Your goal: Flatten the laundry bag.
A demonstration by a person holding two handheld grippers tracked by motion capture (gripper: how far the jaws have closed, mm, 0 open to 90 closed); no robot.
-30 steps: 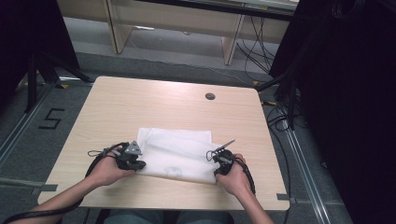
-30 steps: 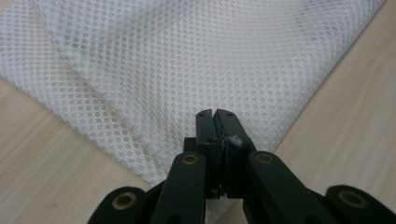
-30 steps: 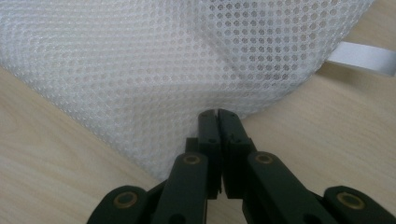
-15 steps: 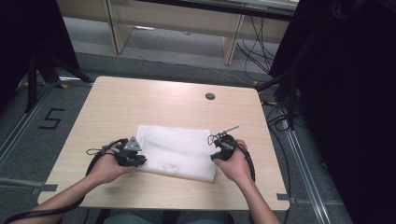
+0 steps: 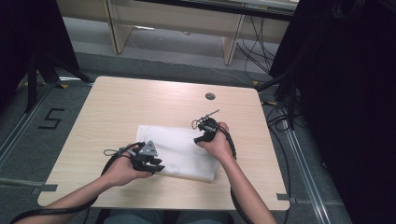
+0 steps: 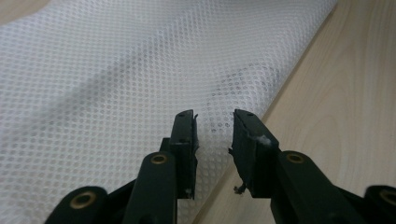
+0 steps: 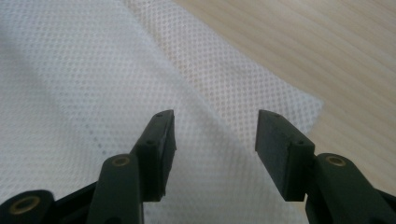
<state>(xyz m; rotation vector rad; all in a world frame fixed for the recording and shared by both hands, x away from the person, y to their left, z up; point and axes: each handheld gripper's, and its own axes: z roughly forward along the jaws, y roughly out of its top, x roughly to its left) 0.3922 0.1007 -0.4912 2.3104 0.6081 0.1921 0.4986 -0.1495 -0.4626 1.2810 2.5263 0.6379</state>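
Observation:
A white mesh cloth (image 5: 180, 151) lies folded flat on the light wooden table (image 5: 140, 102). My left gripper (image 5: 156, 167) rests at the cloth's near left edge. Its jaws have just been opening and stand a small gap apart (image 6: 214, 128), with the cloth (image 6: 116, 70) lying under them, not pinched. My right gripper (image 5: 201, 135) hovers over the cloth's far right part. Its jaws have also just been opening and stand wide (image 7: 215, 135) above the cloth (image 7: 70, 84), near a corner, with nothing between the pads.
A round cable hole (image 5: 210, 96) sits in the table's far right part. Bare tabletop (image 7: 303, 42) lies beyond the cloth's corner. Black cables trail from both grippers over the near edge. Wooden furniture (image 5: 173, 18) stands beyond the table.
Both grippers have opened and let go of the cloth. The right hand has moved away from me and leftward over the cloth. The left hand has shifted a little to the right.

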